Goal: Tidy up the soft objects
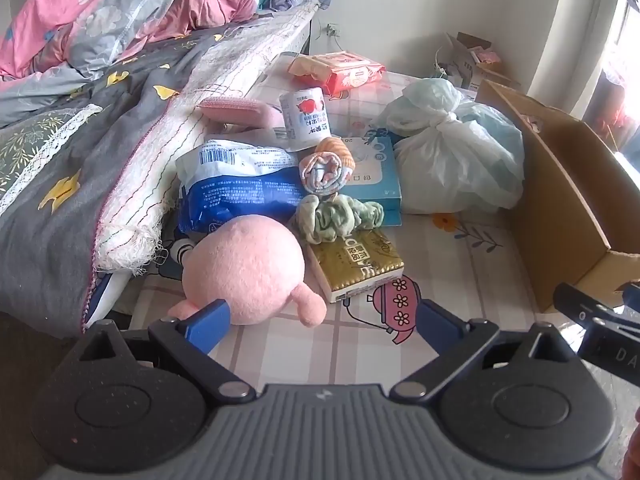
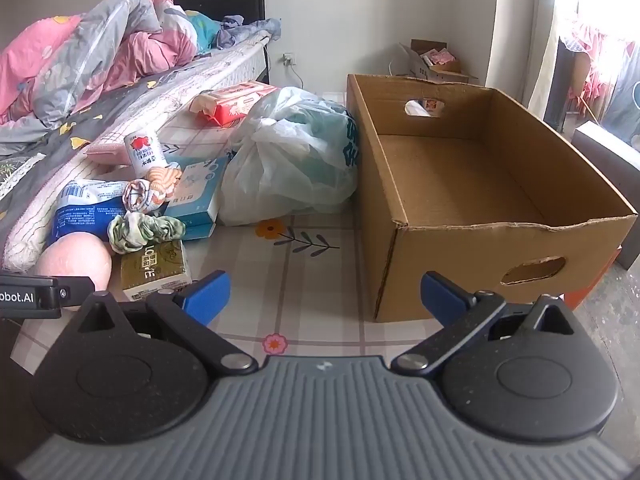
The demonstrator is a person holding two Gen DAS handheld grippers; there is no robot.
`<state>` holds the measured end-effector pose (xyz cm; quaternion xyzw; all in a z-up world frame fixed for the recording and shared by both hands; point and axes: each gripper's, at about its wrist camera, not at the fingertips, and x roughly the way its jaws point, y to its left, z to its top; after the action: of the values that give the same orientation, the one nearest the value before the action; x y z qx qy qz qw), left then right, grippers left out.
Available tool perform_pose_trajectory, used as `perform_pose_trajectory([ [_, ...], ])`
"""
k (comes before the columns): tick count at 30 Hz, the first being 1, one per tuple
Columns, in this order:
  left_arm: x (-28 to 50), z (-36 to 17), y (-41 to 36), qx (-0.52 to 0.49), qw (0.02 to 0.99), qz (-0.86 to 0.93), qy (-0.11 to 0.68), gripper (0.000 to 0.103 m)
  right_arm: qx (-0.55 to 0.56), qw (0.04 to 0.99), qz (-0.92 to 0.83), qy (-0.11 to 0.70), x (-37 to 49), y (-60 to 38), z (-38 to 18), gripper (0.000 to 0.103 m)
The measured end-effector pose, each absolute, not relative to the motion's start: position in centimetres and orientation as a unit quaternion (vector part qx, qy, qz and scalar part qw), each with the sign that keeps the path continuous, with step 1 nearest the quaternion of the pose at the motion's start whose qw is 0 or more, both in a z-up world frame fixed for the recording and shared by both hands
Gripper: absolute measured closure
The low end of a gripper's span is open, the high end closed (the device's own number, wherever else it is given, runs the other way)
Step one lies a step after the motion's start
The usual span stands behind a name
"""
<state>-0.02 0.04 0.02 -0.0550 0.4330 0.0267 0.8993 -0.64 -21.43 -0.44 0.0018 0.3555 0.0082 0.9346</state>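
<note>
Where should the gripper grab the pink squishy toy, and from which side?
Probably across the pink plush toy's round body, coming down from above and the near side, where the open left gripper already is. The body is soft and wide, so it should squash between the fingers; its small stubby feet look easier to lose.

The left tongs (image 1: 324, 320) point down at a slant, their blue fingers (image 1: 208, 322) spread wide with nothing between them. The right tongs (image 2: 326, 298) tilt down too, wide apart and holding nothing. They sit side by side, close together.
</note>
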Motion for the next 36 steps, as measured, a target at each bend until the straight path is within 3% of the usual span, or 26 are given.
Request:
perform_pose_trajectory([
  [36, 0.3, -0.7, -0.5, -0.034, 0.896, 0.030, 0.442, 0.003, 0.007, 0.928, 0.001, 0.371, 0.0, -21.5, -1.2, 0.001],
])
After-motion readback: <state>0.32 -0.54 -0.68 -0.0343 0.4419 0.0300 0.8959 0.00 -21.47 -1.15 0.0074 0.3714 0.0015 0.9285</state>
